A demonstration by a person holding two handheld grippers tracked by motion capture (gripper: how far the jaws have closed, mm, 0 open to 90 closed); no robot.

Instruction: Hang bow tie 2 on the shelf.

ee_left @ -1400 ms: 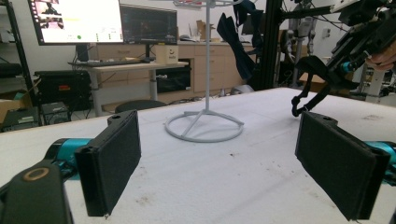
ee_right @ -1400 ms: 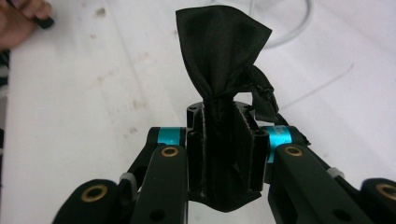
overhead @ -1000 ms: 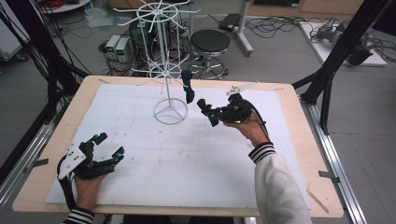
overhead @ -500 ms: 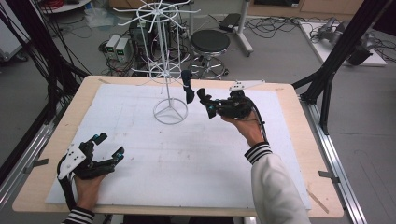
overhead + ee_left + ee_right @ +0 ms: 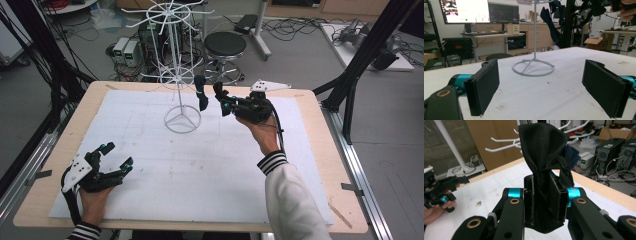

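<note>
Lower left of the high view: the left gripper (image 5: 116, 167) rests on the white mat (image 5: 210, 170) near the front left corner of the tabletop (image 5: 320, 125). Its fingers (image 5: 482, 86) stand wide apart, with nothing between them. The mat surface between this gripper and the rack base is bare, giving open room across the centre and the lower part of the frame.

Centre of the high view, upper half: one white wire rack (image 5: 176, 65) stands on a ring base on the mat, close to the tabletop's far edge. Its hooked arms spread at the top of the pole.

Just right of the rack pole: one black cloth (image 5: 201, 95) is held above the mat, near the rack's lower arms. In the right gripper view the cloth (image 5: 544, 157) rises in a bunch above the fingers.

Upper right of centre: the right gripper (image 5: 223, 102) is raised off the tabletop, its fingers (image 5: 529, 200) closed narrow and clamped on the cloth's lower part.

Count: two grippers, one rack, one cloth. A bare strip of wood borders the mat on all sides.
</note>
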